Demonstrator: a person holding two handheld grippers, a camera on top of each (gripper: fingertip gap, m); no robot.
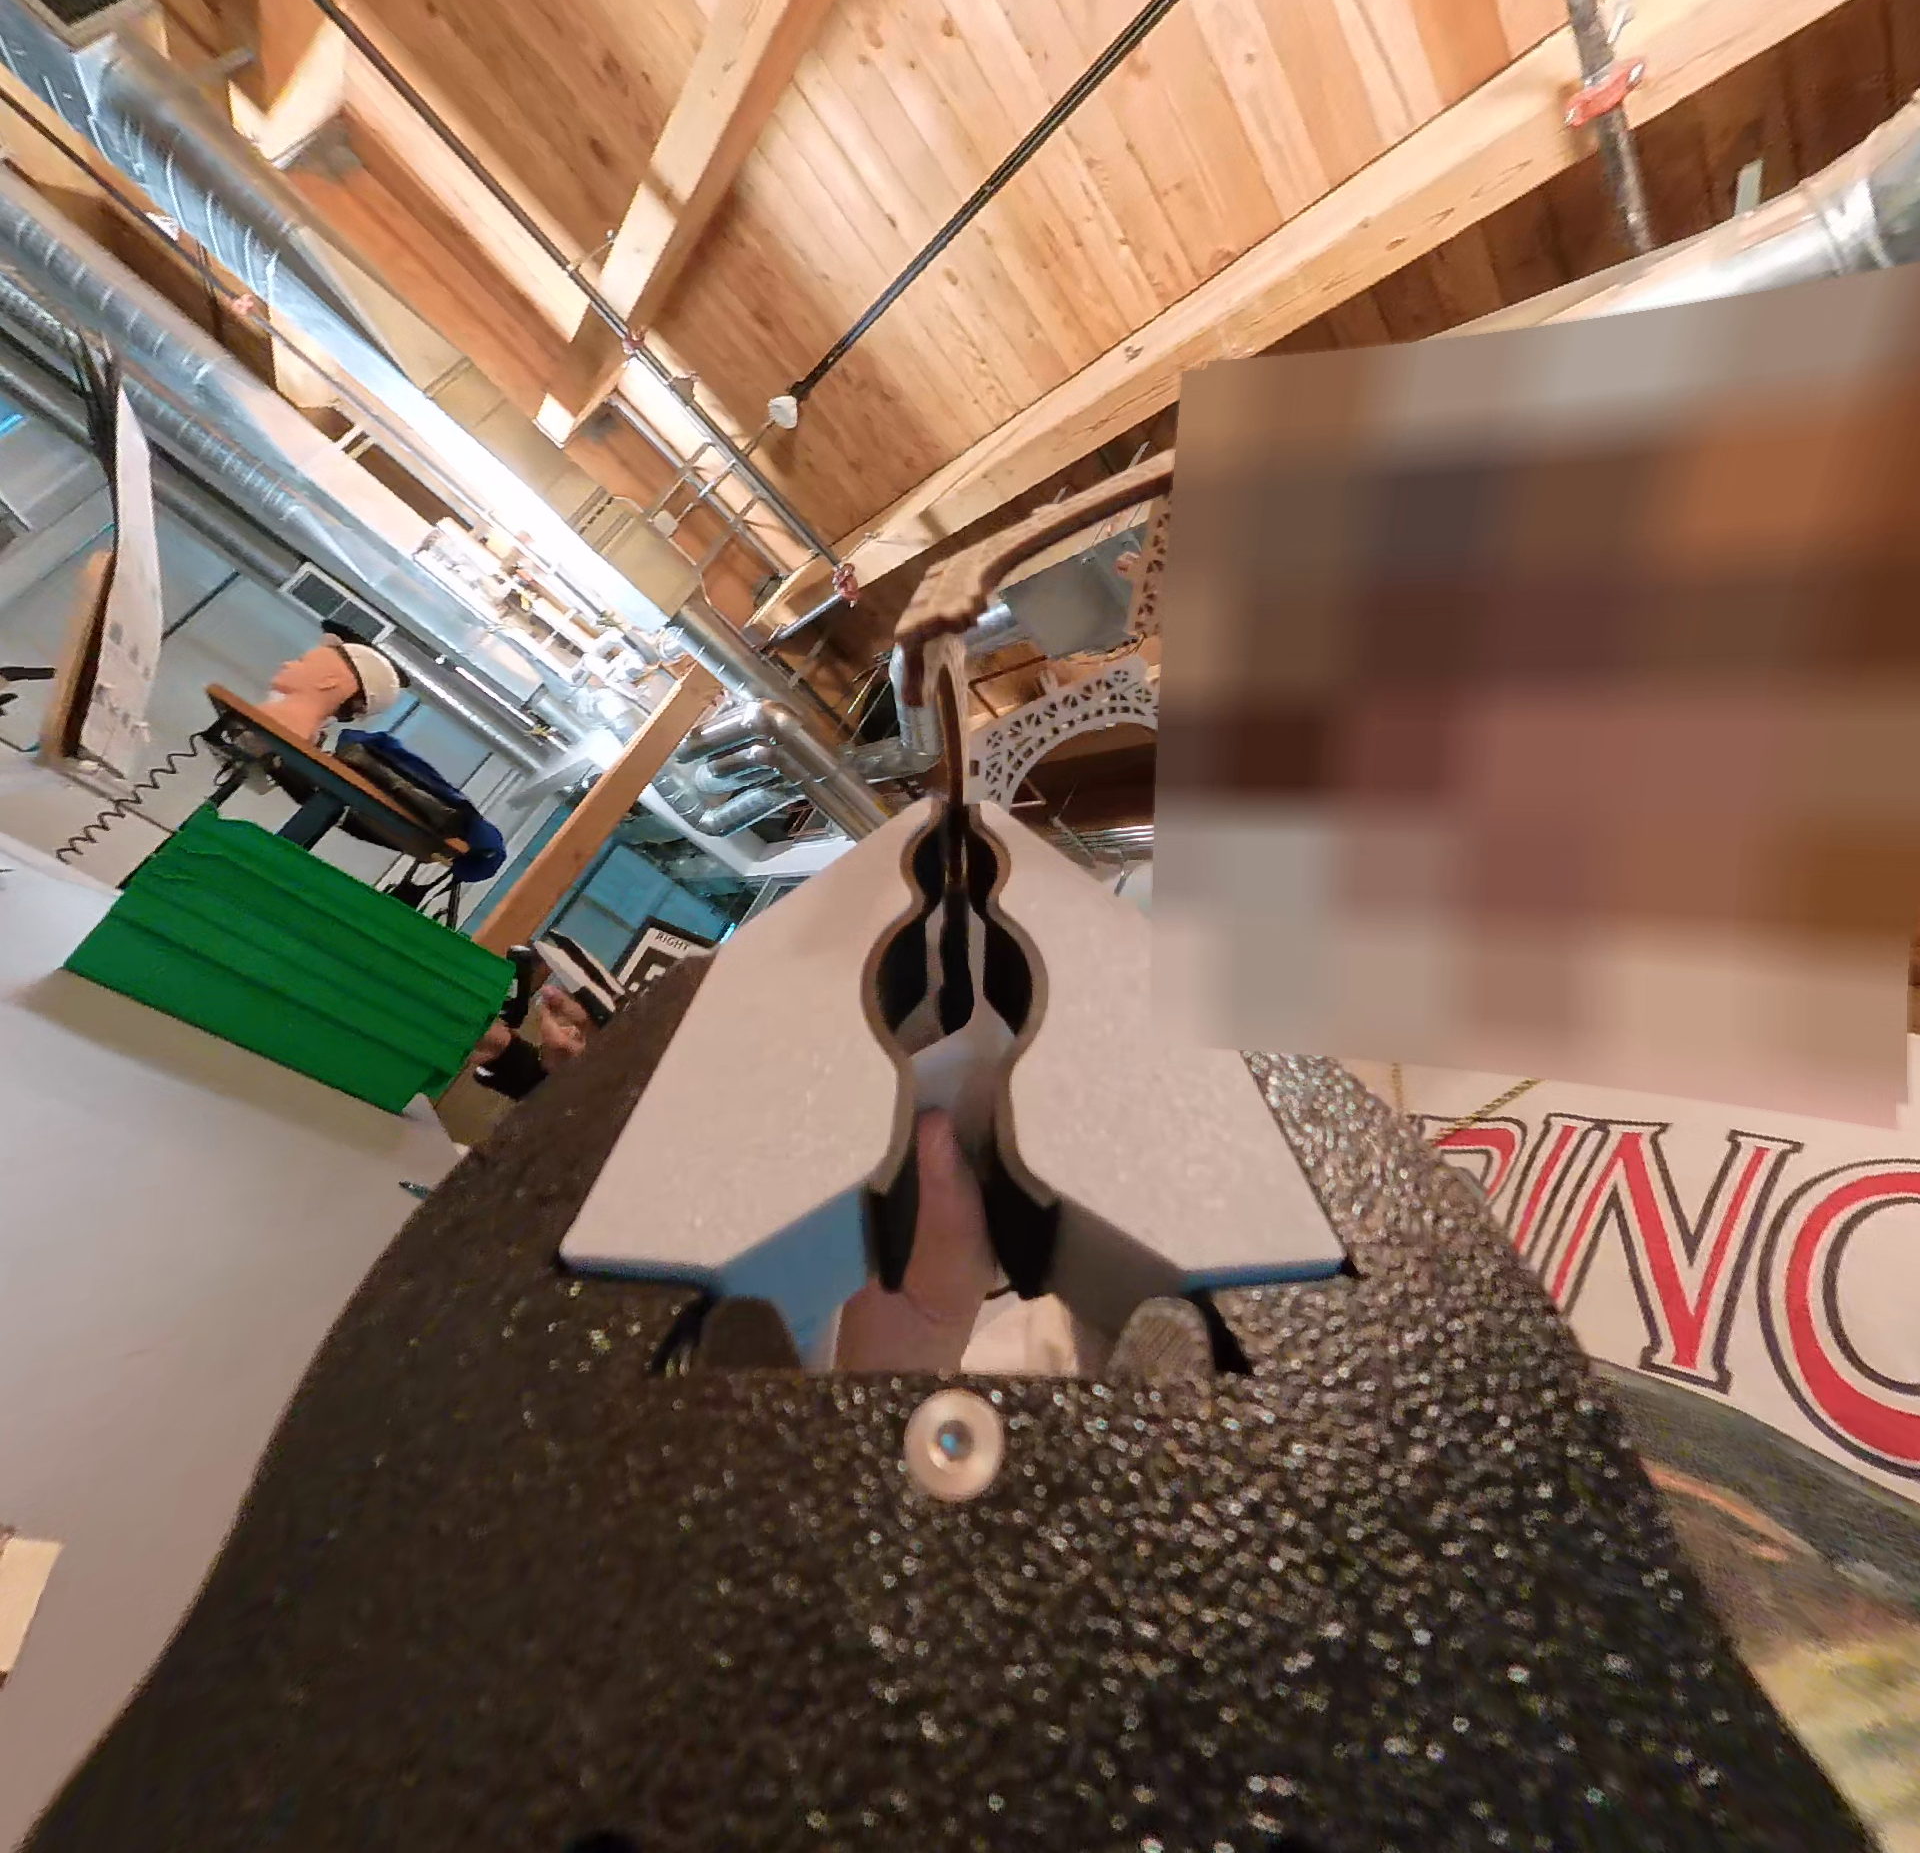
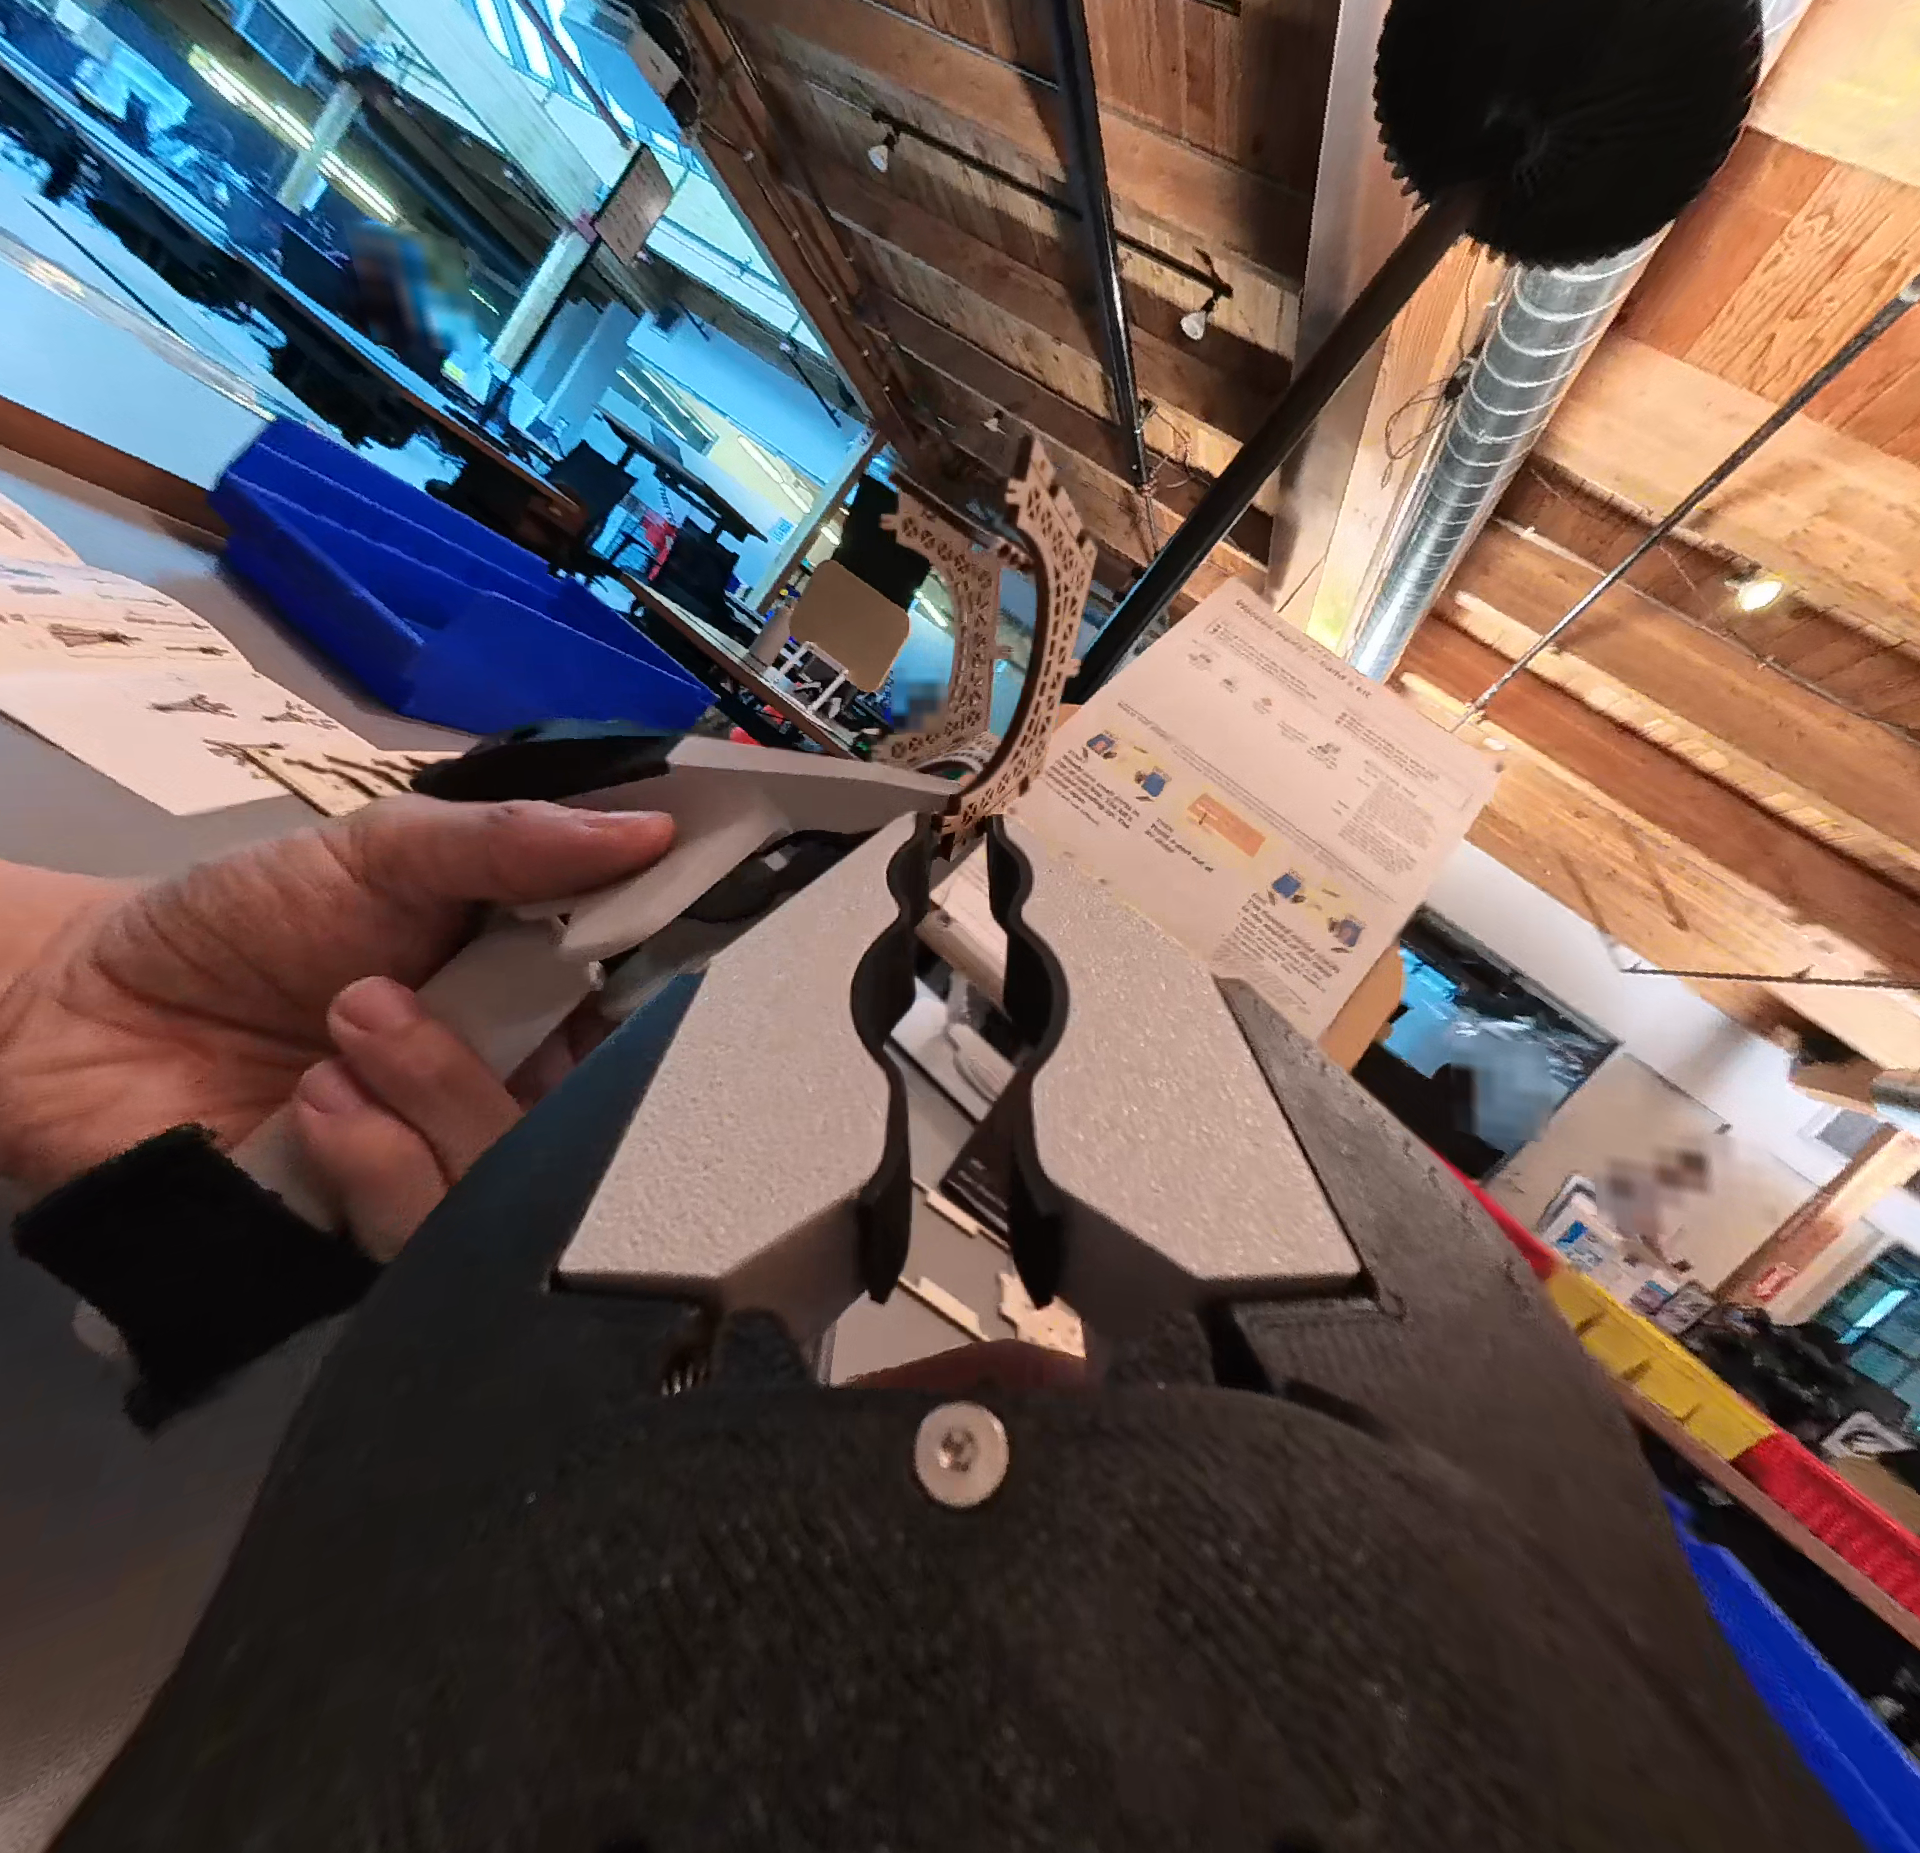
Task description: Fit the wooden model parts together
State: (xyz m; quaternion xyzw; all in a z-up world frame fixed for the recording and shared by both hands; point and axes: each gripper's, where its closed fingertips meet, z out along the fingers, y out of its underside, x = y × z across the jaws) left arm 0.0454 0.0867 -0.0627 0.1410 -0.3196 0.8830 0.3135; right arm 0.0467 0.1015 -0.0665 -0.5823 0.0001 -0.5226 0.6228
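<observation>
A thin wooden lattice arch part (image 2: 1023, 640) is held up in the air in front of the ceiling. In the left wrist view it shows edge-on (image 1: 951, 660), curving up to the right, where a blurred patch cuts it off. My left gripper (image 1: 954, 827) is shut on its lower end. In the right wrist view the left gripper (image 2: 810, 790) comes in from the left, held by a hand (image 2: 260, 972). My right gripper (image 2: 956, 829) has its tips close around the same foot of the part, with the jaws nearly together.
A green bin (image 1: 281, 951) stands on the white table (image 1: 156, 1284). Blue bins (image 2: 436, 598) and a printed parts sheet (image 2: 125, 660) lie at the left. An instruction sheet (image 2: 1247, 785) stands just behind the part. A black round object on a pole (image 2: 1569, 89) hangs overhead.
</observation>
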